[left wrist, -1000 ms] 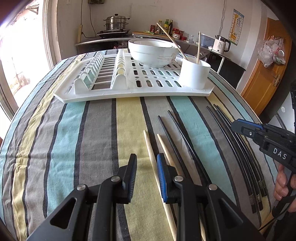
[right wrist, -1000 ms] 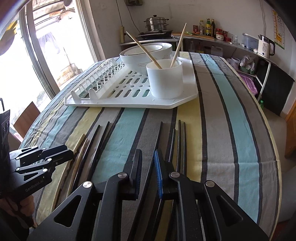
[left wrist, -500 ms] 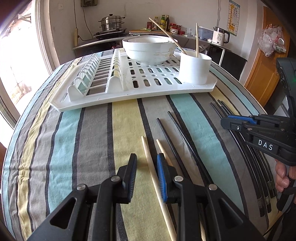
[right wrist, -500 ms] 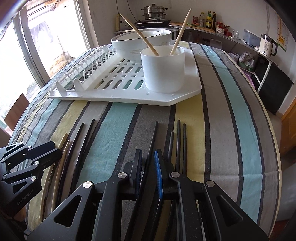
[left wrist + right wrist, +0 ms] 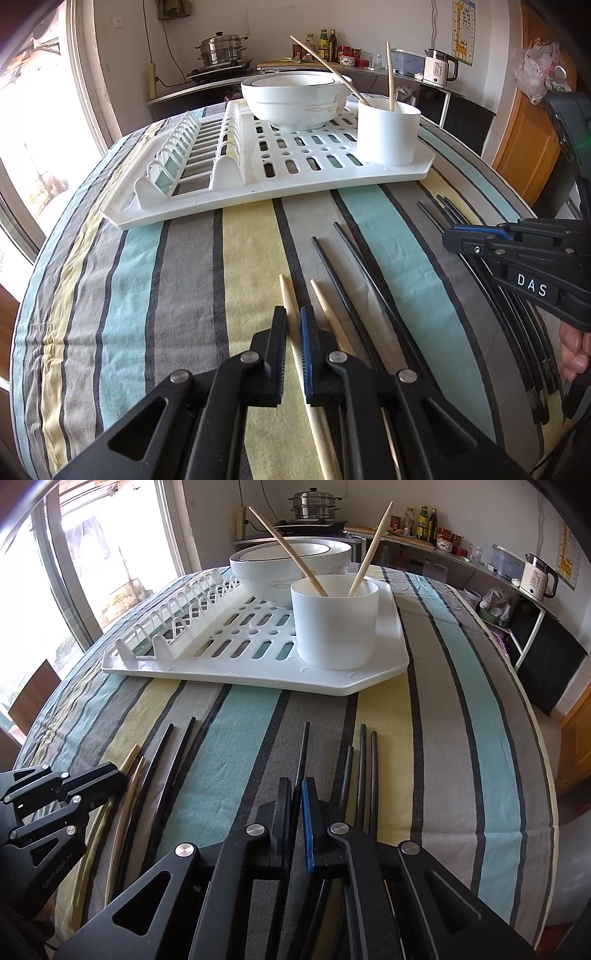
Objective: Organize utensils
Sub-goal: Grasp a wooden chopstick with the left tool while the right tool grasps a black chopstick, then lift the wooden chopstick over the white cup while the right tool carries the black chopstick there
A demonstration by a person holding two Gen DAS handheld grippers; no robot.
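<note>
My left gripper point(image 5: 293, 317) is closing its jaws on a wooden chopstick point(image 5: 286, 291) that lies on the striped cloth; the pads press its sides. A second wooden chopstick point(image 5: 325, 306) and two black ones point(image 5: 347, 254) lie just to its right. My right gripper point(image 5: 296, 790) is closing on a black chopstick point(image 5: 303, 749), gripped between the pads, with several more black chopsticks point(image 5: 369, 768) beside it. The white cup point(image 5: 336, 627) on the drying rack point(image 5: 258, 679) holds two wooden chopsticks point(image 5: 295, 559).
A stack of white bowls point(image 5: 295, 99) sits on the rack point(image 5: 295, 181) behind the cup point(image 5: 388, 133). The right gripper point(image 5: 448, 236) shows at the right of the left wrist view, with a hand point(image 5: 572, 350) behind it. A counter with a steamer pot point(image 5: 221, 51) and kettle point(image 5: 439, 70) stands behind the table.
Both grippers' jaws have narrowed, the left onto the wooden chopstick and the right onto a black chopstick. Both have edged forward towards the rack.
</note>
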